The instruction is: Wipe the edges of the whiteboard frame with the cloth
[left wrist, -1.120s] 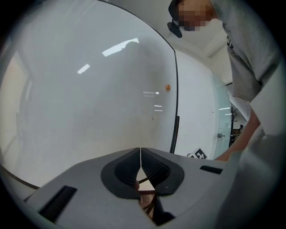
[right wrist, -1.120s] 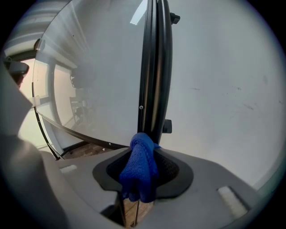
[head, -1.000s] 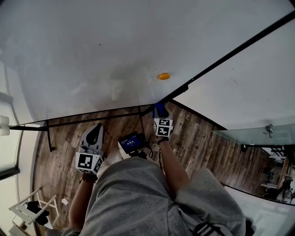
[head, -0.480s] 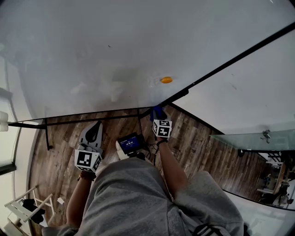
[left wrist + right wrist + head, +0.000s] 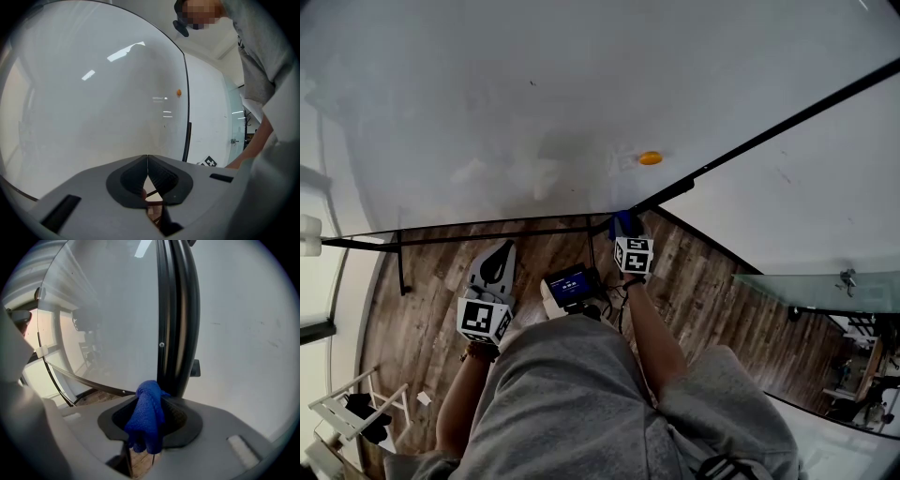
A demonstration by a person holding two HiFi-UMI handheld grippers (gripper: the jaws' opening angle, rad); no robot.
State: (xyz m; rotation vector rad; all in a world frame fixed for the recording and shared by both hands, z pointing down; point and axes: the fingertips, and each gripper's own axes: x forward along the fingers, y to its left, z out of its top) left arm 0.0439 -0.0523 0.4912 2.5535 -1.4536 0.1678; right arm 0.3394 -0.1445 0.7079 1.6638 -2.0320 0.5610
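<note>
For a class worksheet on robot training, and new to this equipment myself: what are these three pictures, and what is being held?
No robot here: a person holds a two-jaw gripper in each hand. One picture comes from a camera on the person's head, looking down; the others from cameras riding on each gripper. The right gripper is shut on a blue cloth, beside the black frame of the whiteboard. The left gripper is shut, empty. Below is wooden floor.

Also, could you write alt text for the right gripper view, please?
The right gripper is shut on a blue cloth at the lower end of the whiteboard's black frame. White board lies left of it, plain wall right.
</note>
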